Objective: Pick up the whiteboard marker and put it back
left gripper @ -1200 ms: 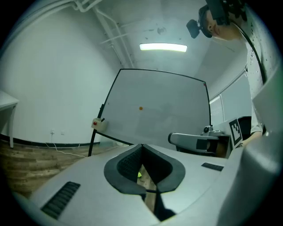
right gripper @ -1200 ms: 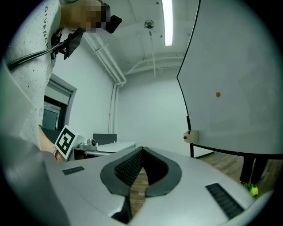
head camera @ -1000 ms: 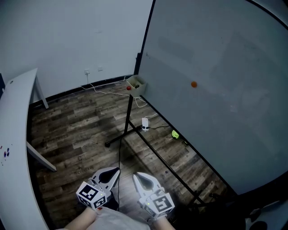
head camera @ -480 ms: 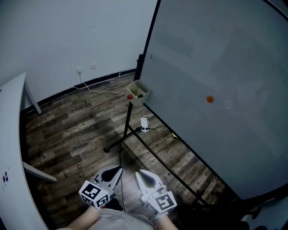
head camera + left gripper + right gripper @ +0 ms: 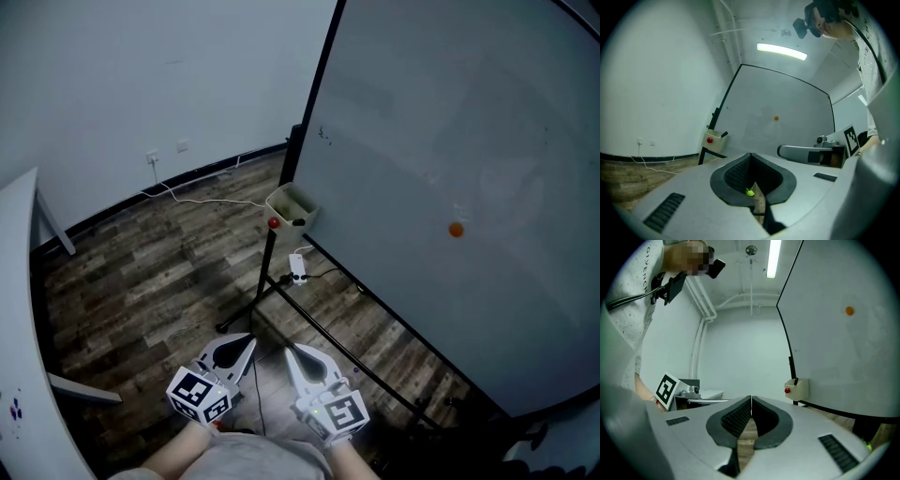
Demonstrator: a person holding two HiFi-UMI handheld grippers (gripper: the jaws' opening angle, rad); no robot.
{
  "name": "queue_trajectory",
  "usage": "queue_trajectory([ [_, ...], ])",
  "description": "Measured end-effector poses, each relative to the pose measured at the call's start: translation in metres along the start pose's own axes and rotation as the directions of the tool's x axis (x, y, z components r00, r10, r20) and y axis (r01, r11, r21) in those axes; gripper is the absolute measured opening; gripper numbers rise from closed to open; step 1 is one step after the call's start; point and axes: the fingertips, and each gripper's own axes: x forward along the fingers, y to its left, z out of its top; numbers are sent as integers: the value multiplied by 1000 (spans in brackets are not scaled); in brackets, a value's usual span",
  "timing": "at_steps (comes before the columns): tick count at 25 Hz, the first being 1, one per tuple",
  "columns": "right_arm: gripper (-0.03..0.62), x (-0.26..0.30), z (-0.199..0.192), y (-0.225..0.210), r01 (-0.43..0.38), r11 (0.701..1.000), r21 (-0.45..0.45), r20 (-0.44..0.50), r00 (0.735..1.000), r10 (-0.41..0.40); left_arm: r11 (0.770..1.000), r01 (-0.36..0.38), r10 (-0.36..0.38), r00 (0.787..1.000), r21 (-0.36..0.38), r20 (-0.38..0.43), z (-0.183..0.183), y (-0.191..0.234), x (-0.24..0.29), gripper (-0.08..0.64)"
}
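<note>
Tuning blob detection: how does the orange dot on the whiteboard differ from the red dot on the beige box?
The round orange dot sits on the face of the white whiteboard; the round red dot sits on the front of the beige box, at the board's edge. The orange dot is higher than the red dot. Both are small.

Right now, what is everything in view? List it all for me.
whiteboard: one, pale grey, on a black stand, right
magnet: one, orange, on the whiteboard
box: one, beige, at the whiteboard's lower corner, red dot on its side
marker: one, dark, sticking out of the box
power adapter: one, white, on the floor below the box
table: one, white, far left
left gripper: one, grey, shut, empty
right gripper: one, grey, shut, empty
</note>
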Motion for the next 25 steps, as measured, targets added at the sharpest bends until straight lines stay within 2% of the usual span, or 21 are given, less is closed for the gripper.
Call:
queue_trajectory([
  [6, 20, 24, 6, -19, 55, 998, -36, 2, 998, -55, 1000, 28, -28, 1000, 10, 10, 8, 16, 22, 15],
  [12, 20, 46, 10, -38, 61, 996, -68, 22, 998, -60, 1000, 20, -20, 1000, 2, 9, 16, 30, 43, 15],
  [18, 20, 92, 5, -57, -4, 996, -88, 27, 1000, 7, 999, -34, 34, 999, 11, 14, 22, 67, 60, 15],
  [25, 20, 134, 14, -94, -28, 991, -133, 9, 1000, 29, 996, -84, 84, 996, -3, 16, 32, 111, 100, 15],
])
